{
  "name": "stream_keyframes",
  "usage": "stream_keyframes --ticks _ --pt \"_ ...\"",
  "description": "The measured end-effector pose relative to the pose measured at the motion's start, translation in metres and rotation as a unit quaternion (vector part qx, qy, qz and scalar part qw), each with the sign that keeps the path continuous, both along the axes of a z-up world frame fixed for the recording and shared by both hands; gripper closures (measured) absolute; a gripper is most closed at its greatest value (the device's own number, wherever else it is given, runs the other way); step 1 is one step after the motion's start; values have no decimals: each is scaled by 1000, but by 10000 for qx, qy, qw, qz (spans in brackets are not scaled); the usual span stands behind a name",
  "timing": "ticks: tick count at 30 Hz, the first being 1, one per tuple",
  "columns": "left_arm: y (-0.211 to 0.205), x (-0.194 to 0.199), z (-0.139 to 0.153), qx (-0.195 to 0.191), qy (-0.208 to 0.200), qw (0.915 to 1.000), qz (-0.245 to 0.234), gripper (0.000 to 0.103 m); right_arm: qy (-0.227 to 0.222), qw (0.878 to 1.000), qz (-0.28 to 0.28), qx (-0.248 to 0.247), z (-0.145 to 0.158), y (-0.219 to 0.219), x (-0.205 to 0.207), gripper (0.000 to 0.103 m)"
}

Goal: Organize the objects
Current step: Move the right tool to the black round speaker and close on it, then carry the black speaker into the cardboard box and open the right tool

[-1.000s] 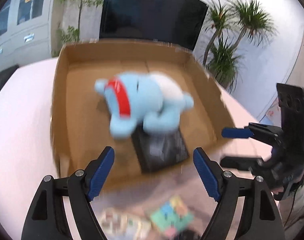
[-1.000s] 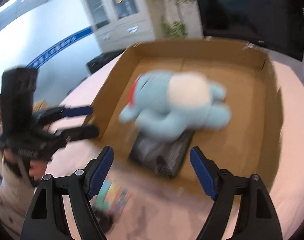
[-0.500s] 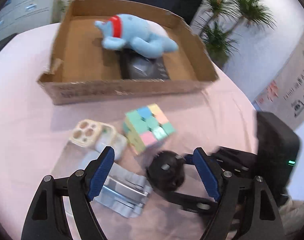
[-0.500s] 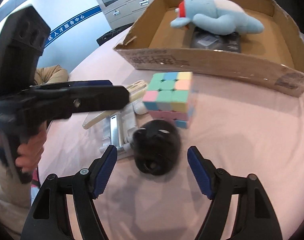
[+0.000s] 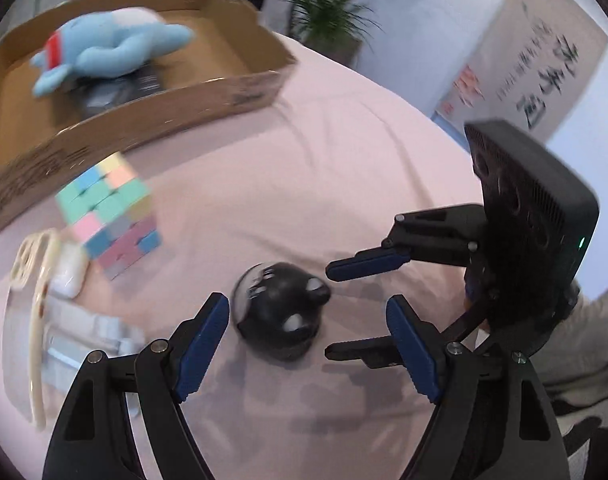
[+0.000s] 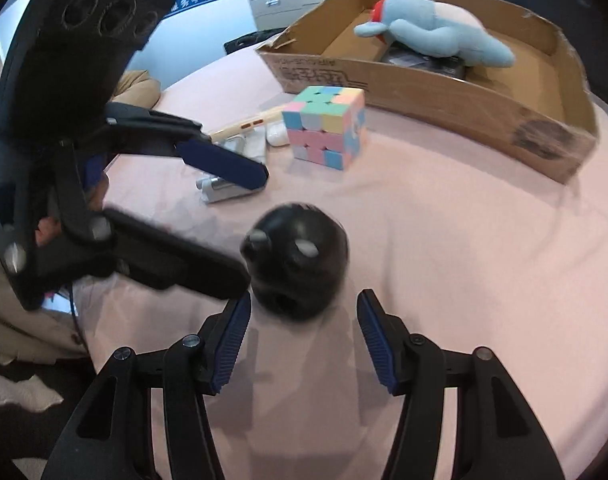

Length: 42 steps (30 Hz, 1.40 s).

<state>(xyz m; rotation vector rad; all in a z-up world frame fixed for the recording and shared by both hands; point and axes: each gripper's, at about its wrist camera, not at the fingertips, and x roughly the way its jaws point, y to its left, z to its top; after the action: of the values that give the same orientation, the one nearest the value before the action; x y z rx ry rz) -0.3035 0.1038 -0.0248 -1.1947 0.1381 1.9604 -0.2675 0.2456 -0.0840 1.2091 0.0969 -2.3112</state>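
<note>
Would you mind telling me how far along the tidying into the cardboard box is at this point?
Done: the blue plush toy lies in the cardboard box, on a dark flat item. In hand: nothing yet; the right gripper, jaws just closing, and the open left gripper flank the black round object without gripping. Left on the cloth: that object, the pastel cube, the white items.

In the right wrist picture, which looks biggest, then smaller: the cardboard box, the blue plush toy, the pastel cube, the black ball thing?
1. cardboard box
2. blue plush toy
3. black round object and pastel cube look about alike; the black one sits nearer the camera, so their order is unsure.
</note>
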Motion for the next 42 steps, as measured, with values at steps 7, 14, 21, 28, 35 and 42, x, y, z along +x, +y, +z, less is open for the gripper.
stream_keyframes --ticks 7,14,21,28,35,42 --pt "0 -15 -3 -221 -68 9997 34 27 143 9986 -327 -392 -1 -2 -6 46" --pt "2 -18 -5 -254 -36 9995 -155 30 185 9985 -373 -369 -7 -15 -14 47" --pt "14 -14 -6 -124 56 9983 -558 31 235 9997 -83 -27 -3 -12 -7 47" --pt "23 -17 -17 -338 17 9978 -577 47 228 9993 -255 -130 -5 -3 -4 47" --pt "28 -21 -21 -350 1 9975 -608 48 9 9989 -456 55 -9 -5 -7 47" --pt "33 -23 -21 -327 -28 9977 -597 48 -72 9982 -562 212 -8 -6 -10 47"
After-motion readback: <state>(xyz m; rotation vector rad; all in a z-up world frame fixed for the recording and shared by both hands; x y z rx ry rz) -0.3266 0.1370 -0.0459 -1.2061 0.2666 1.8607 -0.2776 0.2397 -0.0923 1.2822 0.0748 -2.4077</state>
